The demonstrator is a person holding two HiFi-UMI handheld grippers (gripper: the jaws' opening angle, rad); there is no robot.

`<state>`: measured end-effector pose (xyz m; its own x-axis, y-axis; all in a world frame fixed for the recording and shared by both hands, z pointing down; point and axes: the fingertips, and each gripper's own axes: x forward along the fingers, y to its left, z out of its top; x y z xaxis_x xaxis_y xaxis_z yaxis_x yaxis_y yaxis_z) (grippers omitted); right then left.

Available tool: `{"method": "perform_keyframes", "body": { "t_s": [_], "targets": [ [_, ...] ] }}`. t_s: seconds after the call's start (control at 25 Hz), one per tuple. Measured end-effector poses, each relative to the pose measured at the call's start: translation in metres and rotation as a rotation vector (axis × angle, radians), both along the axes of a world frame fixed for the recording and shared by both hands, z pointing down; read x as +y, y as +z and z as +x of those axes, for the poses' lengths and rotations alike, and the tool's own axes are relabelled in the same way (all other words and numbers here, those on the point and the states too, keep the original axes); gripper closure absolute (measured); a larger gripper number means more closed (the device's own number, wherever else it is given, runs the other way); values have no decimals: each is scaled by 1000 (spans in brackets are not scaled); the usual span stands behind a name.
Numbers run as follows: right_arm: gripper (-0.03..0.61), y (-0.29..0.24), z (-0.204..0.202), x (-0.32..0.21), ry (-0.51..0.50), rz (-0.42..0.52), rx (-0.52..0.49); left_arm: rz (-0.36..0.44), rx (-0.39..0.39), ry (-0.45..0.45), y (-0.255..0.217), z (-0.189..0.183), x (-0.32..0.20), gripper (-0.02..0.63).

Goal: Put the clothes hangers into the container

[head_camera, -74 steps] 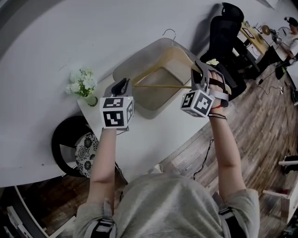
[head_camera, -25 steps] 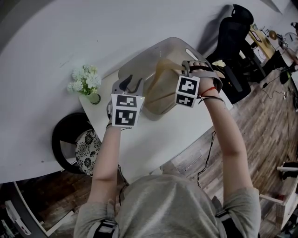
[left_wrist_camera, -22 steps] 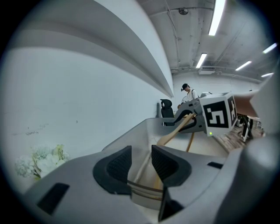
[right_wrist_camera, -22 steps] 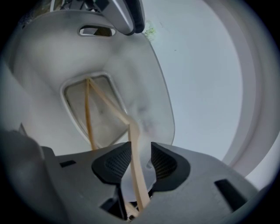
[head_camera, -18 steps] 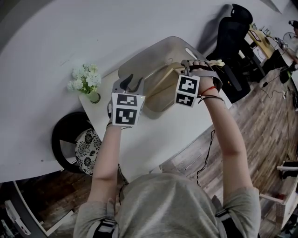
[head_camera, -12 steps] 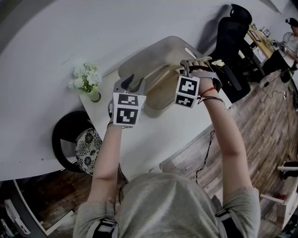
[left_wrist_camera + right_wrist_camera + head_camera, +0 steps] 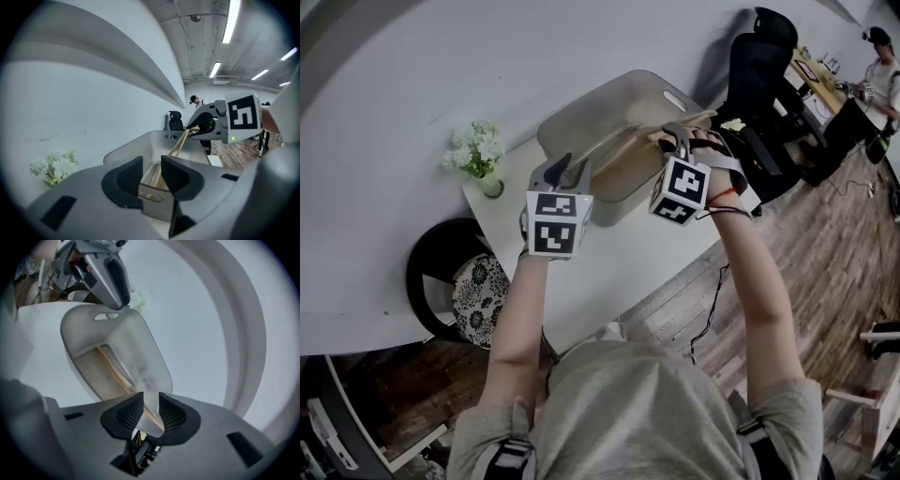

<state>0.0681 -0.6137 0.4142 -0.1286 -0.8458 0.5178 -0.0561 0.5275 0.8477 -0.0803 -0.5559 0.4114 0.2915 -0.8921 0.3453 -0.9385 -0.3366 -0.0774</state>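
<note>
Lying in one container (image 7: pixel 600 108): hangers (image 7: pixel 179 143), count unclear.

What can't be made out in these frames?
- Hanger count: head view, the container's frosted wall blurs the wooden hangers; both gripper views show only parts of bars.
- Patterned seat: head view, the table edge and the person's forearm cover part of it.
- Person at the far desk: head view, too small and cut off by the right edge.
</note>
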Motion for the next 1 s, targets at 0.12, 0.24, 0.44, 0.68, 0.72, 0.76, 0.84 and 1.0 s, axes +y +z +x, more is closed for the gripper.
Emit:
{"method": "perform_keyframes", "body": {
  "t_s": [0.12, 0.24, 0.44, 0.68, 0.72, 0.76, 0.84, 1.0],
  "targets": [
    [491, -13, 4, 24, 6, 22, -54, 3, 5, -6, -4, 6, 16, 507],
    [503, -21, 6, 47, 4, 30, -94, 11, 13, -24, -9, 9, 33, 523],
    [541, -19, 12, 89, 15, 22, -193, 4, 39, -32, -13, 23, 70, 558],
    [575, -7, 20, 135, 50, -6, -305, 6, 42, -28, -10, 37, 113, 577],
    [575, -5, 21, 144, 57, -15, -329, 4, 44, -27, -9, 40, 120, 578],
    [575, -3, 23, 152, 65, -26, -355, 2, 47, -26, -7, 43, 128, 580],
    [575, 1, 25, 170, 78, -44, -411, 2, 54, -25, -6, 48, 144, 583],
    [575, 8, 28, 208, 100, -72, -515, 4, 67, -25, -4, 57, 178, 588]
  ]
}}
